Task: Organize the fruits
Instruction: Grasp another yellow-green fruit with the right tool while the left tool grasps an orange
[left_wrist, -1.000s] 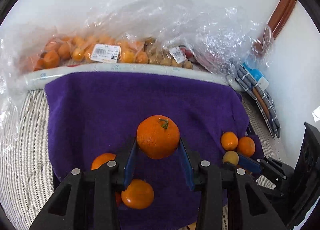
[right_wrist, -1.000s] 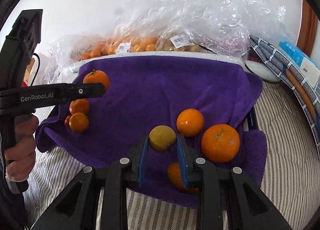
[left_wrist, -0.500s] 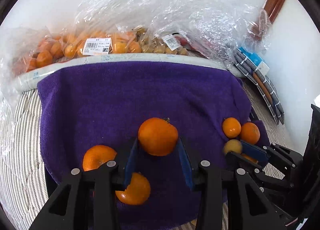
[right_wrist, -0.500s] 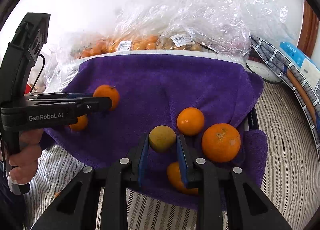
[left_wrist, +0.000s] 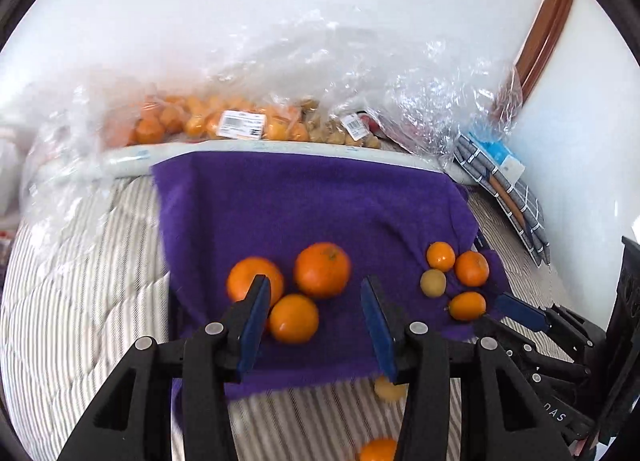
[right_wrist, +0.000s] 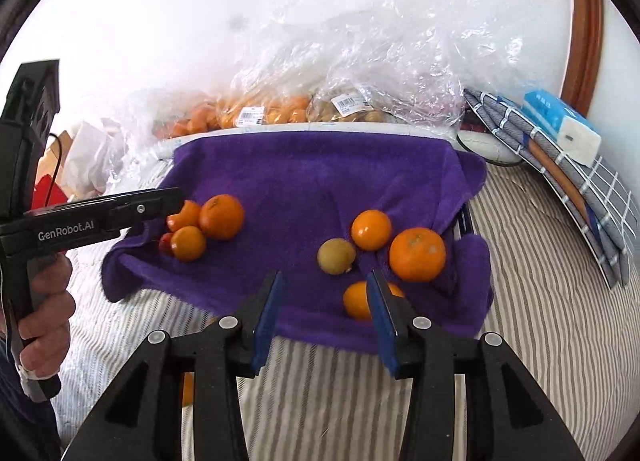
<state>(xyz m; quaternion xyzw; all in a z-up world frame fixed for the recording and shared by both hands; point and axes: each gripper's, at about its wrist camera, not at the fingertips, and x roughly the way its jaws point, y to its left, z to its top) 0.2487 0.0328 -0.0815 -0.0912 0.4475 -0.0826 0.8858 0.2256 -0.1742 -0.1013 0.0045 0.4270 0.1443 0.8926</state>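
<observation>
Both tools just opened and pulled back: left tool (left_wrist: 314, 317) dropped its orange (left_wrist: 322, 269) into the left cluster, right tool (right_wrist: 324, 311) released the yellow-green fruit (right_wrist: 336, 255) beside the right group. Jaws now empty. Purple towel (right_wrist: 304, 177) holds two sorted clusters: three oranges plus something small and red left, three oranges plus the yellow-green one right.

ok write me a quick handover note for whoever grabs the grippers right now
Left gripper: jaws just opened, nothing between them, above the left cluster.
Right gripper: jaws just opened, empty.
On the purple towel: big orange sits with two more oranges on the left side; yellow-green fruit lies with three orange fruits on the right side.
Done: both last fruits released.
Left: bagged fruit behind the towel, and strays on the striped cover near the front edge.
</observation>
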